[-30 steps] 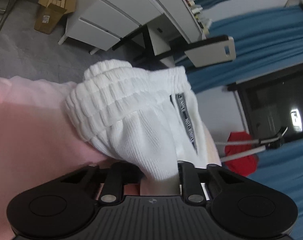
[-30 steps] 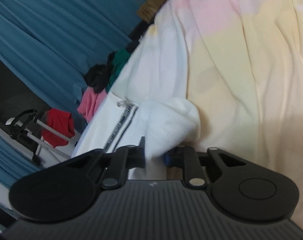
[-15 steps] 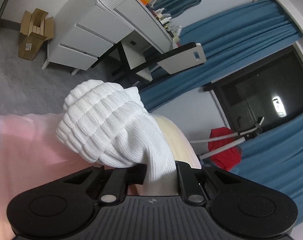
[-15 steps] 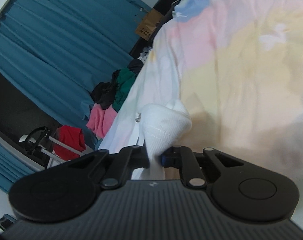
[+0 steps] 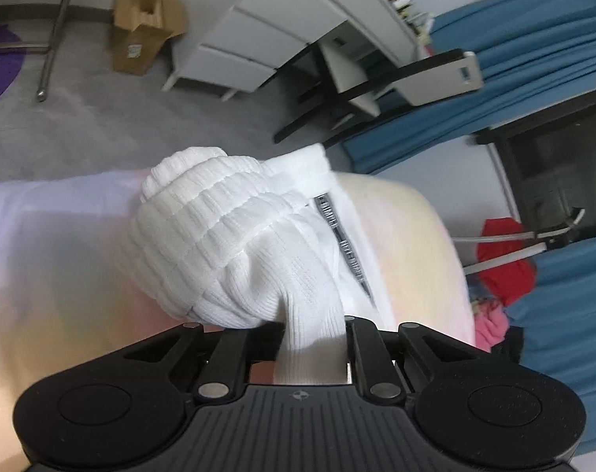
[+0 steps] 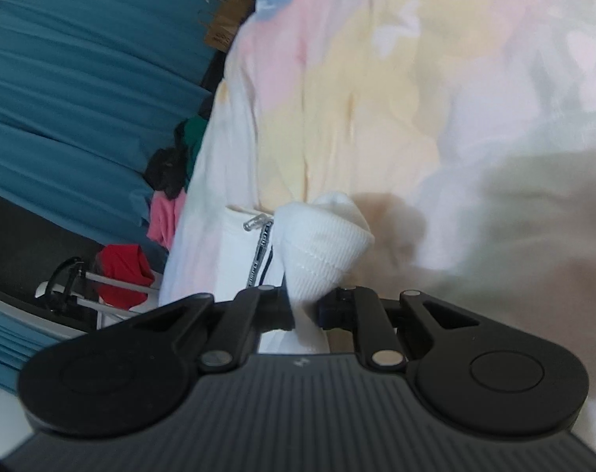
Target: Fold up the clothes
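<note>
Nearest in the left wrist view, the left gripper (image 5: 311, 338) is closed narrowly on a bunched fold of the white garment (image 5: 235, 244), whose ribbed elastic waistband bulges just ahead of the fingers, a grey printed drawstring tape running down its side. In the right wrist view the right gripper (image 6: 304, 306) likewise pinches a hem corner of the same white garment (image 6: 321, 236), which lies on the bedsheet (image 6: 396, 98) — a soft pastel cloth mottled pink, yellow and pale blue. Beyond the bed edge, one heap of clothes (image 6: 172, 181) in black, green and pink sits against the blue curtain (image 6: 81, 78), and one red cloth (image 6: 121, 271) hangs over a metal rack. In the left wrist view the grey carpet (image 5: 81, 126) stretches past the bed to one open cardboard box (image 5: 144, 27) — its contents cannot be made out — and one grey drawer unit (image 5: 266, 39) with three drawer fronts showing, beside a dark window (image 5: 561, 181)
</note>
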The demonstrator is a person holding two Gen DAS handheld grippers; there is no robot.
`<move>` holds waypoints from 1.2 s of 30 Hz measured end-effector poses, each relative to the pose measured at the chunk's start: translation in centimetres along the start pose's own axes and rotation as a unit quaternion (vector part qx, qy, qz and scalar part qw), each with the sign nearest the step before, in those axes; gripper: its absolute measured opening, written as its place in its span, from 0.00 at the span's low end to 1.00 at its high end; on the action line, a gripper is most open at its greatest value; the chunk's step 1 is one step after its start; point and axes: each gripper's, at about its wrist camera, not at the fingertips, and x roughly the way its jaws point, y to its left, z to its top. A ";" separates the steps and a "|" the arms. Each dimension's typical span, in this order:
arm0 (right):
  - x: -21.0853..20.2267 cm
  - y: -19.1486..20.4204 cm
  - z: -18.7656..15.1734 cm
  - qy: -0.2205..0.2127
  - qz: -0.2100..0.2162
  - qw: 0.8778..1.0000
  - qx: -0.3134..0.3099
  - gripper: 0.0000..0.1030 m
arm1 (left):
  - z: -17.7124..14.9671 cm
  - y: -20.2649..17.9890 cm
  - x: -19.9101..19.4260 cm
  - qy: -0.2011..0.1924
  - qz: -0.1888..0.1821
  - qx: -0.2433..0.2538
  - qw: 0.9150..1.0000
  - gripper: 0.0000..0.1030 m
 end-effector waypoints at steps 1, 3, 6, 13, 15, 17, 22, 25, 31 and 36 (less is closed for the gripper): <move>0.0 -0.2 0.0 0.001 0.000 1.000 0.004 0.15 | 0.0 0.1 0.0 0.001 0.004 0.001 1.000 0.16; 0.2 -0.3 -0.2 0.004 -0.005 1.000 0.009 0.17 | 0.0 0.2 -0.1 0.004 0.012 0.005 1.000 0.17; 0.9 -0.7 -0.4 0.016 -0.018 1.000 0.014 0.32 | -0.6 -0.3 -0.5 0.011 0.026 0.017 0.999 0.22; 2.8 -1.0 -0.6 0.045 0.004 0.999 0.000 0.52 | -2.0 -2.1 -1.9 0.015 0.062 0.059 0.996 0.68; 2.9 -0.6 -0.7 0.041 0.022 0.999 -0.005 0.61 | -2.7 -2.8 -2.9 0.004 0.073 0.081 0.994 0.77; 2.7 0.0 -0.7 0.030 0.054 0.998 -0.009 0.62 | -3.6 -3.6 -3.9 -0.011 0.086 0.108 0.990 0.79; 2.2 1.4 -0.7 0.002 0.130 0.991 -0.015 0.63 | -6.4 -5.5 -6.2 -0.055 0.092 0.161 0.981 0.79; 3.1 1.6 -1.2 0.015 0.097 0.995 -0.026 0.62 | -7.8 -6.7 -6.5 -0.077 0.092 0.186 0.975 0.79; 5.6 1.7 -2.3 0.058 0.021 0.995 -0.074 0.60 | -9.9 -8.9 -6.6 -0.108 0.091 0.241 0.960 0.80; 5.4 3.1 -2.6 0.049 0.073 0.992 -0.086 0.63 | -10.5 -9.7 -6.9 -0.138 0.075 0.271 0.950 0.80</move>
